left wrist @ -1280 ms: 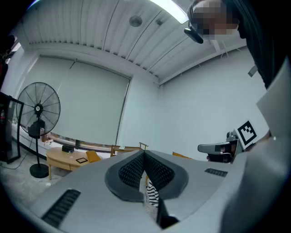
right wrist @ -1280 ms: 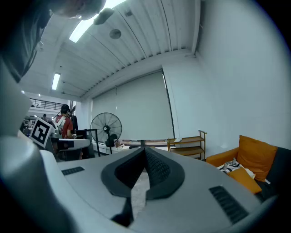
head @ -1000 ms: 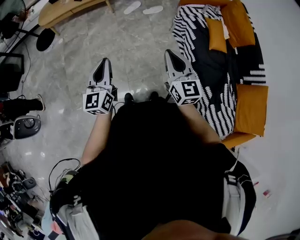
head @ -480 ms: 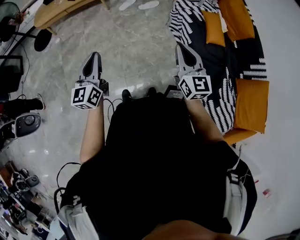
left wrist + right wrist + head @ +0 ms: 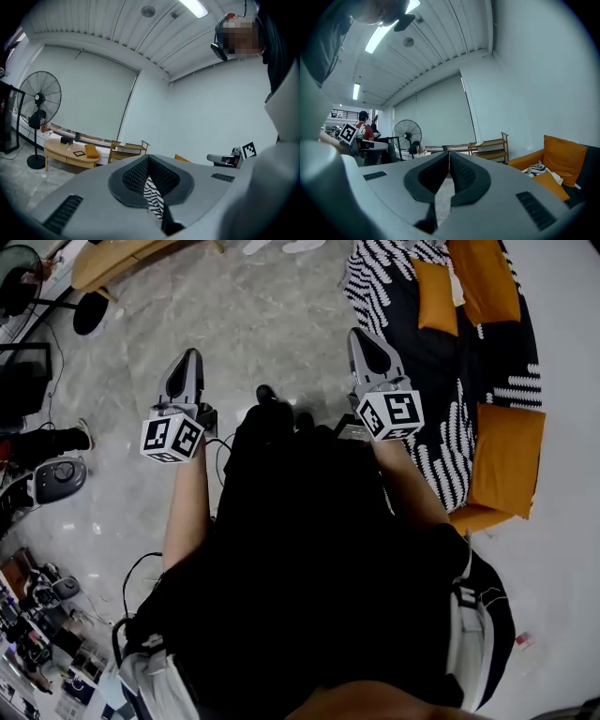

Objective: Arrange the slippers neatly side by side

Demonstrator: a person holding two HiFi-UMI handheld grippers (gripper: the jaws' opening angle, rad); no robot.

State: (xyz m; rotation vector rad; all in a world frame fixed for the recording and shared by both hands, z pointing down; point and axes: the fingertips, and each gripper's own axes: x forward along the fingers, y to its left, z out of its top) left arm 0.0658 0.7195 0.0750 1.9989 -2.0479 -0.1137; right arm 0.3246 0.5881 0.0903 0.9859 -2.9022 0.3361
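The grey left gripper (image 5: 190, 356), with its black-and-white marker cube (image 5: 172, 439), is held out ahead on a bare forearm (image 5: 186, 507), jaws pressed together on nothing. The matching right gripper (image 5: 361, 337) points the same way, well apart from it, its jaws likewise closed and empty.

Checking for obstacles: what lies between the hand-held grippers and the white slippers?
Bare grey floor, in the head view, from the left hand-held gripper and right hand-held gripper up to the slippers at the top edge.

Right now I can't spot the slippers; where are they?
Head view, top edge: the white slippers lie on the floor between the wooden table and the striped sofa.
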